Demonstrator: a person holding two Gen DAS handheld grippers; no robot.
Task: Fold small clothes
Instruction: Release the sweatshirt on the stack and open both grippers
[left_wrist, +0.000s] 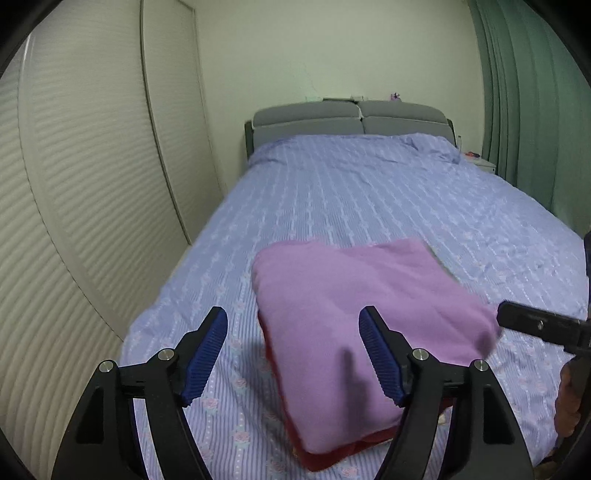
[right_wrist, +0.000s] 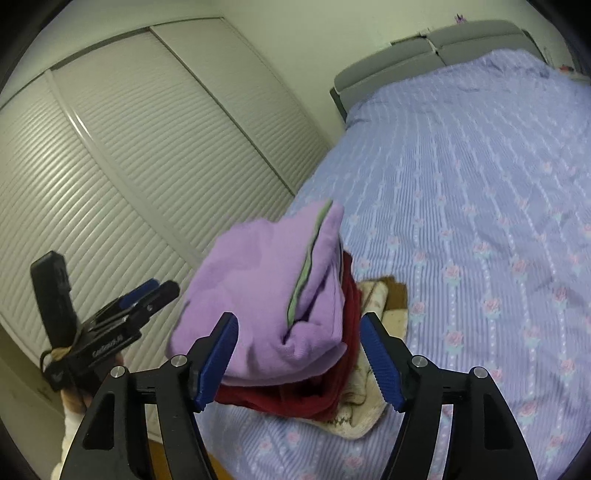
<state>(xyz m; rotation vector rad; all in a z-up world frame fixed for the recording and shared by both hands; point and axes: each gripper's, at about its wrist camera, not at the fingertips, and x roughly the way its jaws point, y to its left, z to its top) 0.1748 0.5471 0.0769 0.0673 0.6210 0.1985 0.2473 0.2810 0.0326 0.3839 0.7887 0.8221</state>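
- One bit of print shows, in the right wrist view: white lettering along the black side of the left gripper (right_wrist: 159, 290), near the picture's left edge. It runs slanted and looks like a brand word, too blurred to spell out.
- Nothing else carries readable letters, numbers or signs in either view.

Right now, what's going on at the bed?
A person is folding small clothes on the bed with tongs in each hand. A folded purple garment tops a stack, over a red garment and a cream cloth. The left tongs and right tongs both stand open, gripping nothing; the purple piece lies free on the pile.
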